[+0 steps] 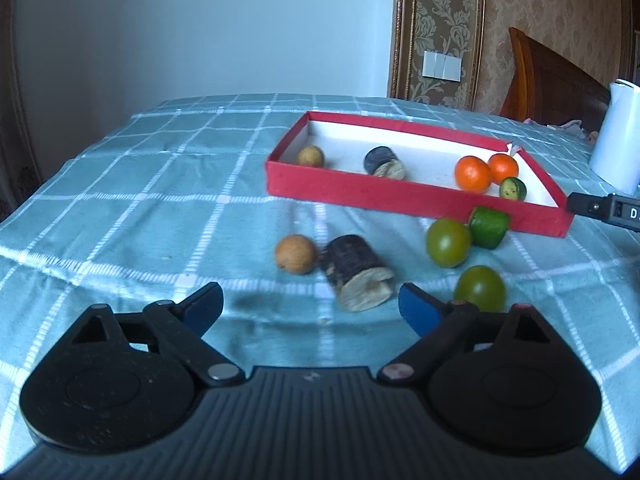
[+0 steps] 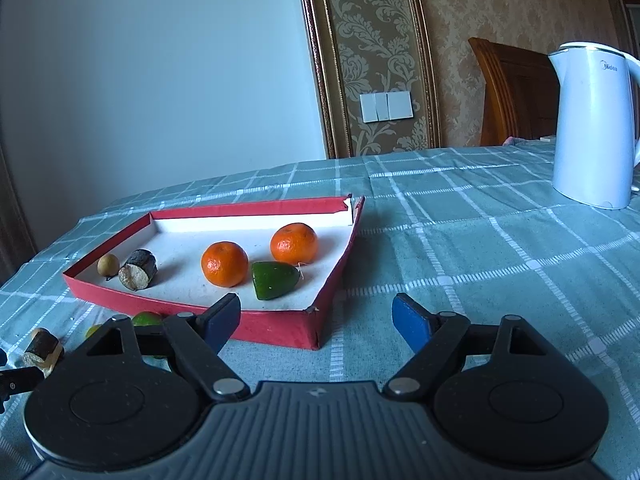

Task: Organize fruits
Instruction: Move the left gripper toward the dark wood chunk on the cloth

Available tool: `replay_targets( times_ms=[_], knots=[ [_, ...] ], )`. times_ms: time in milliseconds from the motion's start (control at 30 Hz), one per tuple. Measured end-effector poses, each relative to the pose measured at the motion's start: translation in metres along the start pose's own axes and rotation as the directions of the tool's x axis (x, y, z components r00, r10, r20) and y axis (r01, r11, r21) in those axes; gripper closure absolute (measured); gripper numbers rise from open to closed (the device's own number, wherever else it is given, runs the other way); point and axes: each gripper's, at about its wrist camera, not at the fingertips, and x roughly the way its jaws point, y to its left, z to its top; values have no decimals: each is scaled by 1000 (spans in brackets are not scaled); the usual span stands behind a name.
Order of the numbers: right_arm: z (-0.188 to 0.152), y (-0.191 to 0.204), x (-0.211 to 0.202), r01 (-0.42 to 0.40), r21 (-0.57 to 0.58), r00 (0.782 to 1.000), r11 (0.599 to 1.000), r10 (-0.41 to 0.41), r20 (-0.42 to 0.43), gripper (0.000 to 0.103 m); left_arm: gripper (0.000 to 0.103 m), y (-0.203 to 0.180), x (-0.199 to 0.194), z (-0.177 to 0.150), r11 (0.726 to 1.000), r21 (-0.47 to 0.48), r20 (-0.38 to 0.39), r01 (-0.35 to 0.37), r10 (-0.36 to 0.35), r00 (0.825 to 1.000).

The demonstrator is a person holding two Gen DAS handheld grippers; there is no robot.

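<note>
Teal checked tablecloth [image 1: 120, 184]; dark-barked cut sugarcane piece [image 1: 358, 278] lies just ahead between spread, empty left gripper [image 1: 310, 306]; right gripper [image 2: 316, 318] spread too, facing red tray [image 2: 276, 326].

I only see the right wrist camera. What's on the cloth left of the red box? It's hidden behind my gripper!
Observer: Two green round fruits, a green cut piece, a tan ball and a dark cane chunk lie outside the red box.
Operator: Is the other gripper holding anything?
Observer: No. The left gripper is open, just short of the cane chunk.
Operator: Is the green cut piece touching the box?
Observer: It sits right against the front wall; I can't tell whether it touches.
</note>
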Motion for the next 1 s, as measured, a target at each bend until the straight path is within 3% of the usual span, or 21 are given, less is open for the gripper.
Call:
replay_targets(
  times_ms=[133,200,333,433,567,1000],
  knots=[
    [-1,-1,0,2,5,1000,1000,-2,-2,20,11,-10,3,4,1000,3,11,2,-2,1000],
    [-1,-1,0,1,4,1000,1000,-1,-4,20,21,-14,4,6,1000,-2,8,9,-9,1000],
    [-1,-1,1,2,4,1000,1000,-2,-5,20,26,-18,8,8,999,-23,-3,29,-29,1000],
    [-1,-1,1,3,5,1000,1000,-3,-8,20,36,-19,11,8,999,-31,-19,38,-38,999],
    [-1,-1,1,1,3,1000,1000,-1,-10,20,58,-19,13,7,999,-37,-20,28,-29,999],
    [0,-1,2,3,5,1000,1000,-3,-21,20,68,-19,15,7,999,-35,-18,35,-36,999]
  ],
)
